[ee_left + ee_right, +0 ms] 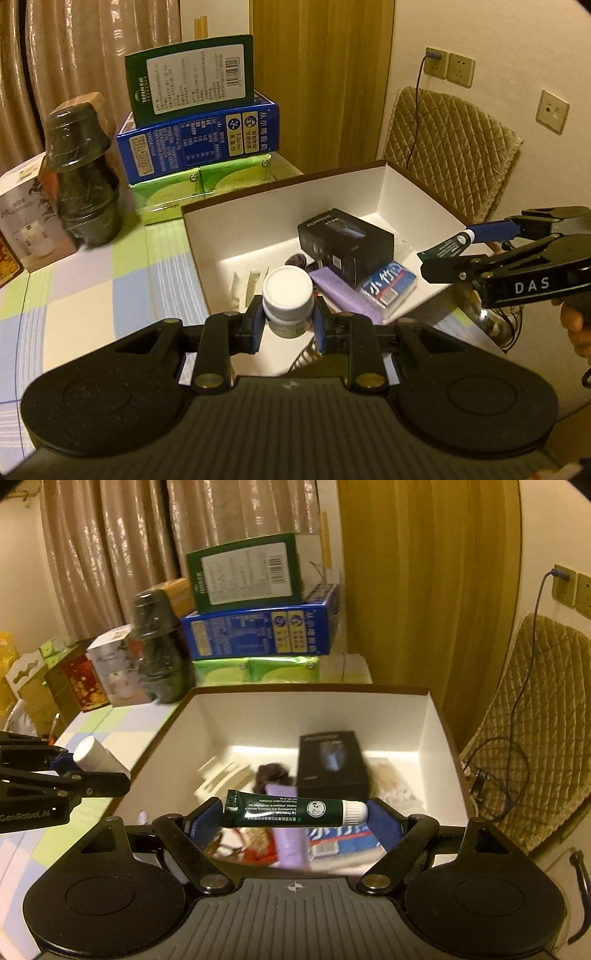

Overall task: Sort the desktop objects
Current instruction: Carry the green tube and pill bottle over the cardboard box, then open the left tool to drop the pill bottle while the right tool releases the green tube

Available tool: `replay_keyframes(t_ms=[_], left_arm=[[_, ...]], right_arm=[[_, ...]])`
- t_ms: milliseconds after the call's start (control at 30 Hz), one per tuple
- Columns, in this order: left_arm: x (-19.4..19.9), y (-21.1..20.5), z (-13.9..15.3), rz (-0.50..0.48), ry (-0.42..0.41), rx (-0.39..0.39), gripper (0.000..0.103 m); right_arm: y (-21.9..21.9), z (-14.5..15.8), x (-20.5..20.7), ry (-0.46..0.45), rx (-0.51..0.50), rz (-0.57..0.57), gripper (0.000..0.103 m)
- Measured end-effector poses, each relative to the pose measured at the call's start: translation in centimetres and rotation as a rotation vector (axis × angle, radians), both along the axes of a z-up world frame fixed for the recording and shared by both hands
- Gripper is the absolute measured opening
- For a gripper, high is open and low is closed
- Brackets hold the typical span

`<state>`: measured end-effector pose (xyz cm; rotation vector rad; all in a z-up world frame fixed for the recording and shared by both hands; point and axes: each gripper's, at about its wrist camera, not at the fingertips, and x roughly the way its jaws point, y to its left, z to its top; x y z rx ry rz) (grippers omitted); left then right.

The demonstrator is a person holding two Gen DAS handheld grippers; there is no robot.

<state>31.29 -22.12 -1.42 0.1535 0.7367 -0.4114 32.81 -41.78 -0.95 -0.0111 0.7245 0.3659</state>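
Note:
My left gripper (288,325) is shut on a small white-capped jar (288,299) and holds it over the near edge of the open white box (280,195). It also shows in the right wrist view (99,771) at the left. My right gripper (295,816) is shut on a dark green tube (291,809) with a white cap, held crosswise over the box (314,709). In the left wrist view the tube (443,248) hangs over the box's right wall. The box holds a black carton (345,243), a purple packet (343,293) and a blue tissue pack (389,288).
A stack of green, blue and light green boxes (199,136) stands behind the white box. A dark wrapped flask (83,173) and a white carton (26,225) stand at the left on the checked tablecloth (92,295). A quilted chair (450,147) is at the right.

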Motion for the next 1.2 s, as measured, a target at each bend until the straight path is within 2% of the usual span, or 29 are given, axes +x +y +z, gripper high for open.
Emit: replay_keyframes(t_ms=[333, 833, 1100, 1200], left_arm=[[4.3, -2.1, -1.8, 0.027, 0.056, 0.036, 0.022], [8.6, -4.5, -6.0, 0.048, 0.185, 0.077, 0.022], [10.0, -5.6, -7.2, 0.056, 0.200, 0.101, 0.022], [10.2, -6.0, -7.2, 0.061, 0.193, 0.106, 0.026]], right_arm=[[-0.8, -2.3, 3.7, 0.059, -0.014, -0.008, 0.082], [-2.3, -4.5, 5.5, 0.120, -0.049, -0.004, 0.082], [-2.5, -5.0, 5.9, 0.128, -0.052, 0.016, 0.082], [-2.6, -5.1, 6.2, 0.129, -0.052, 0.021, 0.082]])
